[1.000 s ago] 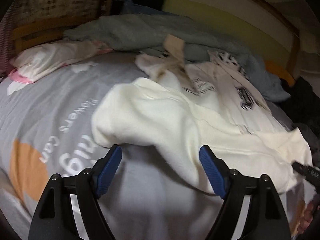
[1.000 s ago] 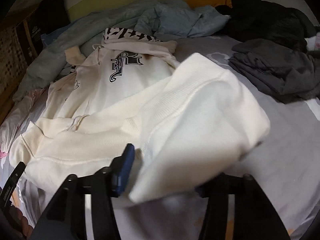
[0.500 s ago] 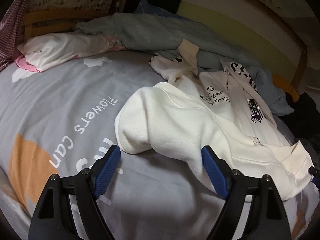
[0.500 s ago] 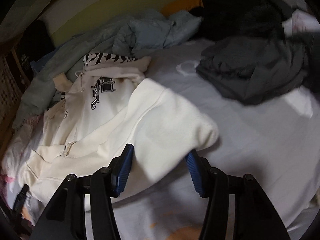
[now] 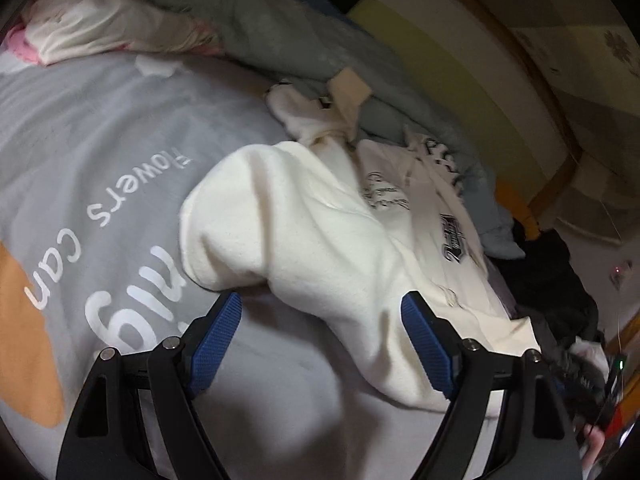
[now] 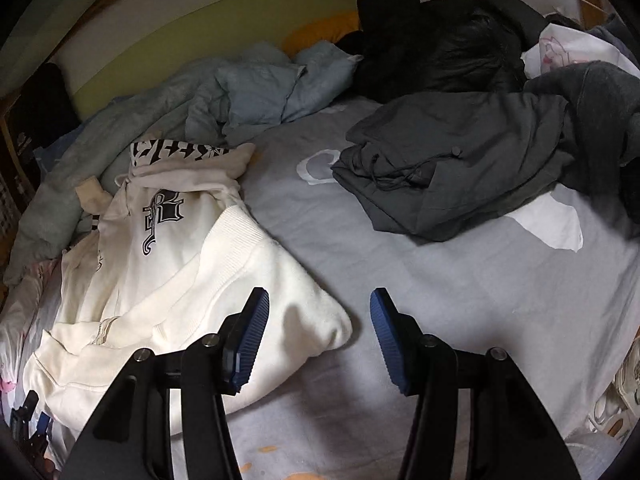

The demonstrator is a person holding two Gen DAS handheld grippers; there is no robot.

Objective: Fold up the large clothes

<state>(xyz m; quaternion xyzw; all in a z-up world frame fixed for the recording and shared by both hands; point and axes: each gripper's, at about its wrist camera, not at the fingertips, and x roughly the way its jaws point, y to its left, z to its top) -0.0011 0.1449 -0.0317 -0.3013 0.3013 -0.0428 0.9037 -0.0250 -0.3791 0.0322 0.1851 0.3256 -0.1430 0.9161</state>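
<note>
since a second ago: cream hoodie (image 6: pixel 168 280) sleeve has dropped out of right gripper (image 6: pixel 316 340) | right jaws released, empty | left gripper (image 5: pixel 320 344) jaws spread, other sleeve between them — ungripped | hoodie lies flat on grey bed (image 6: pixel 440 280)

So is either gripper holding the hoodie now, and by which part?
Neither. The left gripper and right gripper are open; the hoodie lies loose on the bed.

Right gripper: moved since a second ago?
Yes. The right gripper has let go of the cream hoodie sleeve and drawn rightward off it, toward the dark grey garment.
</note>
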